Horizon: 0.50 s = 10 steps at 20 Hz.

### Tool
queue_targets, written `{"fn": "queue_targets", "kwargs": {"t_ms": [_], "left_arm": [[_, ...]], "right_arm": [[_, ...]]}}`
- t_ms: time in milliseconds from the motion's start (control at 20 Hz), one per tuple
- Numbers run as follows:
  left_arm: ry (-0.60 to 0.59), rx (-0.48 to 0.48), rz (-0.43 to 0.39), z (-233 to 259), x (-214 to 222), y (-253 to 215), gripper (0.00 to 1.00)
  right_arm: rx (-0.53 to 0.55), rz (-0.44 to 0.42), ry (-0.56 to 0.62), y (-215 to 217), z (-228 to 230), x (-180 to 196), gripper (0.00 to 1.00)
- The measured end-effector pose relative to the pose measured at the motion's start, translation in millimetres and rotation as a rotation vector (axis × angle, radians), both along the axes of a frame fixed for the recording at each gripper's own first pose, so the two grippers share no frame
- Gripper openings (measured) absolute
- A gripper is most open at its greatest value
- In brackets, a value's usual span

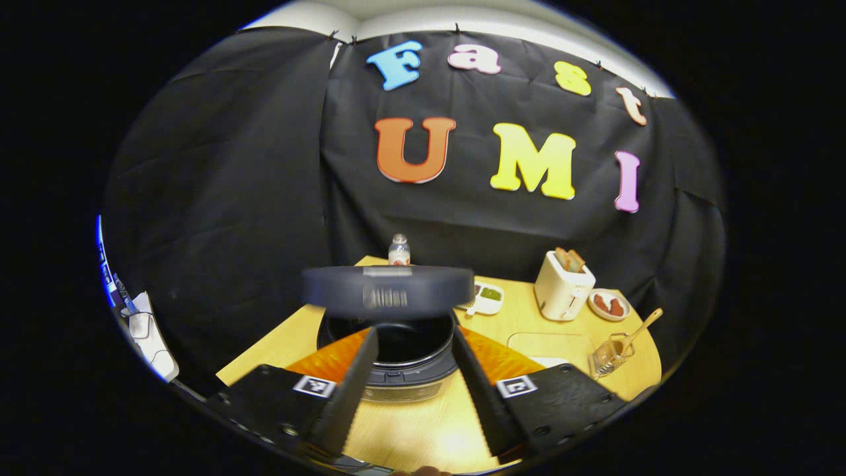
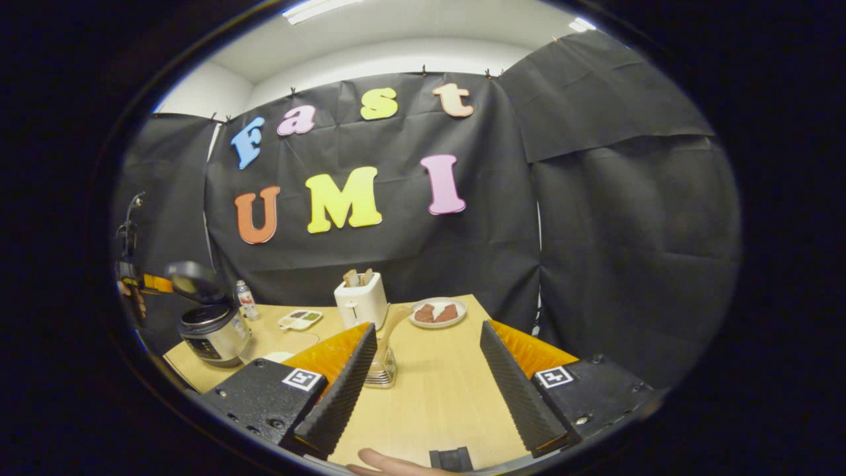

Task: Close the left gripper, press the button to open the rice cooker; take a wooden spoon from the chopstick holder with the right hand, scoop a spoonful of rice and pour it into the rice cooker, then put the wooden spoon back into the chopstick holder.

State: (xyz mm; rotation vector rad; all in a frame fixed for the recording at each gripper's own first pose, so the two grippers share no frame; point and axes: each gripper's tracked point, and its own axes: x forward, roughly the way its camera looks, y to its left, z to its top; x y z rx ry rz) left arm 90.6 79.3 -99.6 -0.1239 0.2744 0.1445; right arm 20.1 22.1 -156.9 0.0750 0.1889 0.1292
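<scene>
My left gripper [image 1: 410, 370] points level at the rice cooker [image 1: 403, 357], fingers spread, its lid [image 1: 388, 291] raised. My right gripper [image 2: 429, 377] hovers above the table [image 2: 436, 390], fingers wide apart, empty. The wooden spoon [image 2: 391, 327] stands in the chopstick holder [image 2: 382, 373] beside its left finger.

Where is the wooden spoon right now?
The wooden spoon stands in the chopstick holder at the table's right edge in the left gripper view, in front of the toaster.
</scene>
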Motion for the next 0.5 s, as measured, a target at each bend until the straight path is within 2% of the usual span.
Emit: {"fn": "queue_targets", "kwargs": {"t_ms": [50,200,350,400,500], "left_arm": [[-0.03,0.023,0.006,7.9,-12.1,-0.1,0.95],[-0.119,0.089,0.022,29.2,-39.5,-1.7,0.97],[-0.184,0.098,0.01,35.1,-68.2,-12.1,0.97],[-0.202,0.104,0.006,34.6,-78.7,-15.8,0.97],[-0.237,0.112,0.002,31.2,-101.4,-23.1,0.96]], "right_arm": [[0.007,0.011,0.011,4.2,-5.5,2.3,1.0],[0.017,0.018,0.017,13.9,-15.4,13.3,1.0],[0.025,-0.007,0.011,19.8,-30.0,32.7,1.0],[0.031,-0.007,0.001,24.3,-33.3,39.9,0.96],[0.024,-0.014,-0.005,32.6,-46.1,58.8,1.0]]}}
